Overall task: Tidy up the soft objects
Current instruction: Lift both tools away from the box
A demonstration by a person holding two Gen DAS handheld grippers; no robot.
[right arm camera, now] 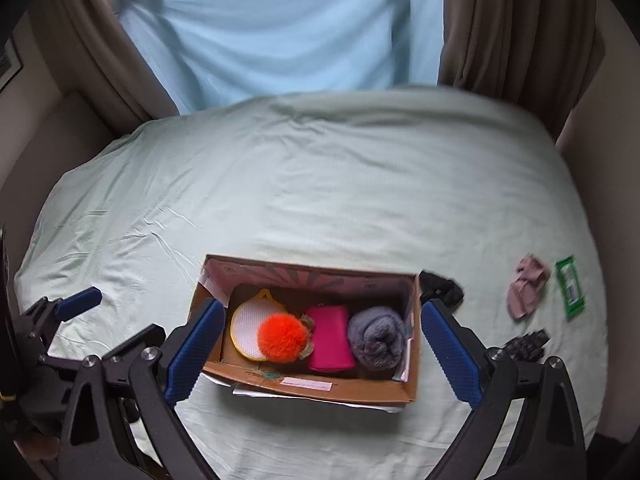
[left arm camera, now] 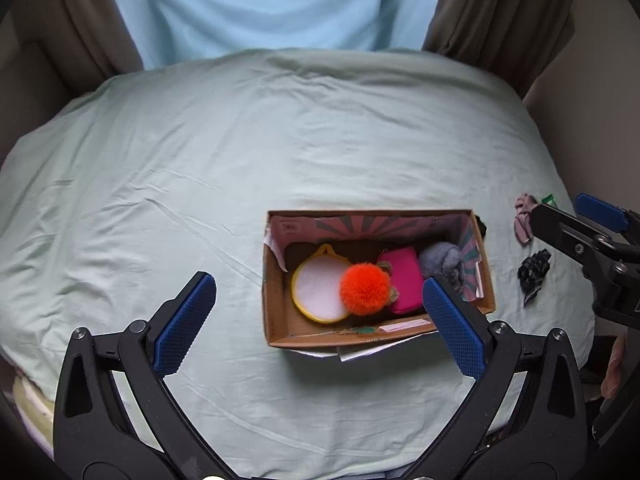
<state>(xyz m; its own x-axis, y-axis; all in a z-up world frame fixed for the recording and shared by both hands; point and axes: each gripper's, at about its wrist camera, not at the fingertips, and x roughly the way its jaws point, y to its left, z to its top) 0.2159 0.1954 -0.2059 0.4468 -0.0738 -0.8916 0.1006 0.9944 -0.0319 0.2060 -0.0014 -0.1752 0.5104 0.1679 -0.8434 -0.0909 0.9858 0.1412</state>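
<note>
Because the cardboard box (right arm camera: pixel 304 380) serves as the collecting place, it sits open-topped on the pale green bedsheet (right arm camera: pixel 320 184), directly ahead of the right gripper (right arm camera: pixel 322 348) and framed between its two blue pads. Inside, packed side by side in one row, lie a round white pouch with yellow trim (right arm camera: pixel 248 320), an orange pompom (right arm camera: pixel 282 338) resting partly on that pouch, a pink pouch (right arm camera: pixel 330 338) and a rolled grey knit (right arm camera: pixel 376 336), the roll pressed against the box wall nearest the right-hand pad. That tight row looks deliberate: it leaves little floor wasted, though not much room either.

The right gripper is spread wide and carries nothing. The left gripper (left arm camera: pixel 320 320) hovers likewise gaping and empty, with the box ahead of it and toward its right pad.

Still loose on the sheet, off to the right of the right gripper and well apart from the box, are a dusty pink cloth piece (right arm camera: pixel 526 292), a green packet (right arm camera: pixel 571 286) just beyond it and a dark lacy item (right arm camera: pixel 524 346) close to the right-hand finger. A black bundle (right arm camera: pixel 442 286) lies touching the box's far right corner, outside it. These, by my judgement, are what remains to be gathered.
</note>
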